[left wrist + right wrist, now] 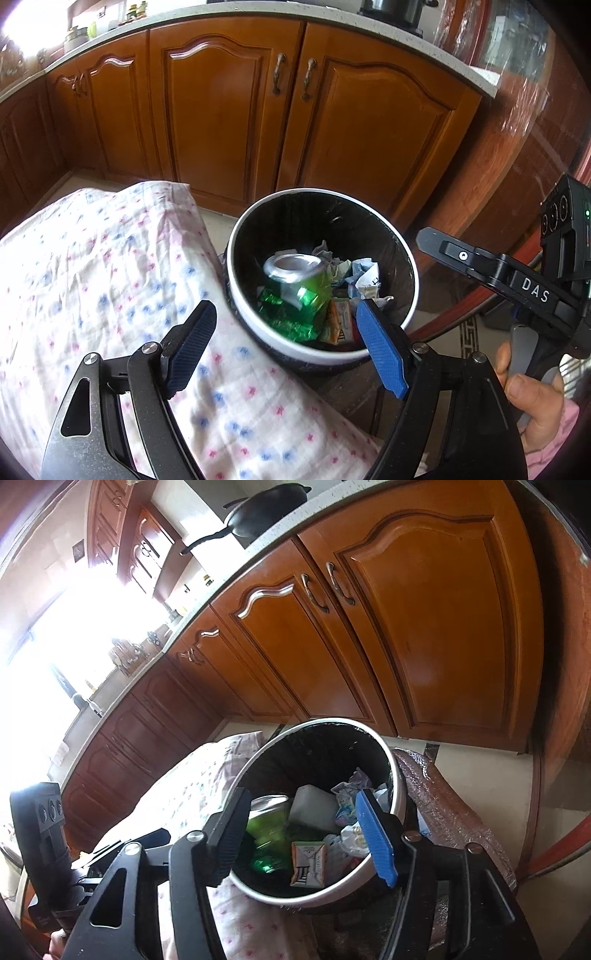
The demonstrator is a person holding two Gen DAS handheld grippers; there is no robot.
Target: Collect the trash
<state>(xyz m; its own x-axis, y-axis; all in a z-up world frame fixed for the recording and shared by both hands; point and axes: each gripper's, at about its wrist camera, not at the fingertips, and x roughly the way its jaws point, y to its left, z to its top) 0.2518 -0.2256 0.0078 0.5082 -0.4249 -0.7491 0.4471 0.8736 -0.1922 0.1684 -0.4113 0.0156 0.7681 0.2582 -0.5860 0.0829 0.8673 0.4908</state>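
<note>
Over the bin (373, 218) both of your grippers hang, so anything you let go of would fall right inside. Your left gripper (288, 332) has its fingers spread wide and holds nothing. Your right gripper (306, 830) is wide too, and it is empty as well. From the left camera you can see your right gripper off to the side, with your hand (532, 398) squeezing its handle.

Look in the bin. The trash sits at the bottom: a green can (295, 273) with its shiny end up, crinkly green wrapper (291, 317), balls of paper (364, 277) and a small orange carton (308, 864). It all lies down low, so nothing can roll out.

The bin stands on the floor, touching the bed or cushion with the dotted cloth (92, 258). That keeps it close to where you work. Behind it are brown cupboard doors (229, 110), with a black pan (266, 509) up on the counter.

I think the trash you had is already in. No more trash shows on the cloth, so you may need to look around for the next piece.
</note>
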